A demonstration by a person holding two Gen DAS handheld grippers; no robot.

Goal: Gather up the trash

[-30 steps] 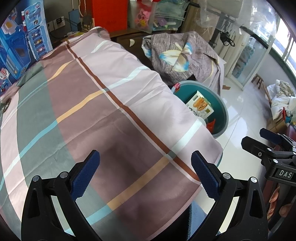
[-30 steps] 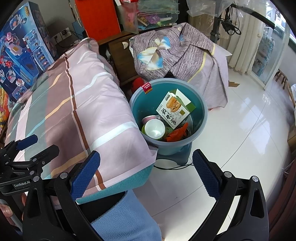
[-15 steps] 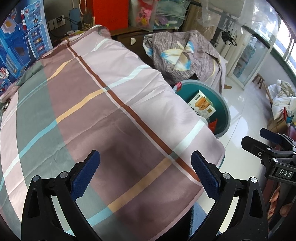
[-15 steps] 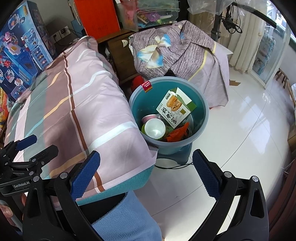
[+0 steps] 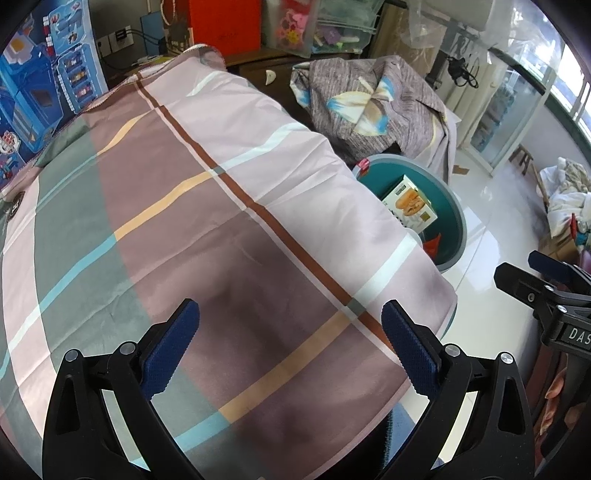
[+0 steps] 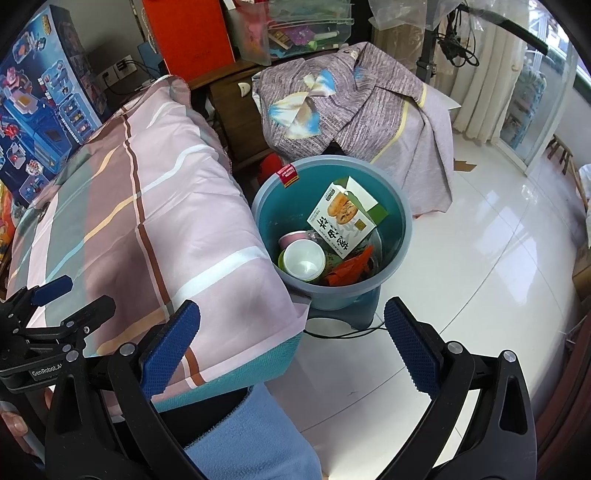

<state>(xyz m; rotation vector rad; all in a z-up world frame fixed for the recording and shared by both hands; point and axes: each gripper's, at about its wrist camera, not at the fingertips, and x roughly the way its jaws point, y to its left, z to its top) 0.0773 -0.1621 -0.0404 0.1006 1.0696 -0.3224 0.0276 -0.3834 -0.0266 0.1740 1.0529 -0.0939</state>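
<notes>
Both tools spread, empty, above the desk
The left tool (image 5: 290, 343) hovers over the striped cloth (image 5: 207, 229); the right tool (image 6: 291, 341) faces the trash-filled bin (image 6: 400, 240), seemingly well apart.

**Surroundings beyond the tongs**

A plaid sheet (image 5: 229, 229) is lying spread directly ahead of the left tongs. A grey-purple cloth (image 6: 354, 99) is draping over furniture far ahead of the right tongs. A blue toy box (image 6: 40, 103) is leaning at far left, an orange box (image 6: 188, 33) standing behind. White floor tiles (image 6: 480, 280) are gleaming to the right.

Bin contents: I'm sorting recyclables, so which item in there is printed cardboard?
The food box, leaning against the teal bin wall; the white cup and orange wrapper lie lower.
</notes>
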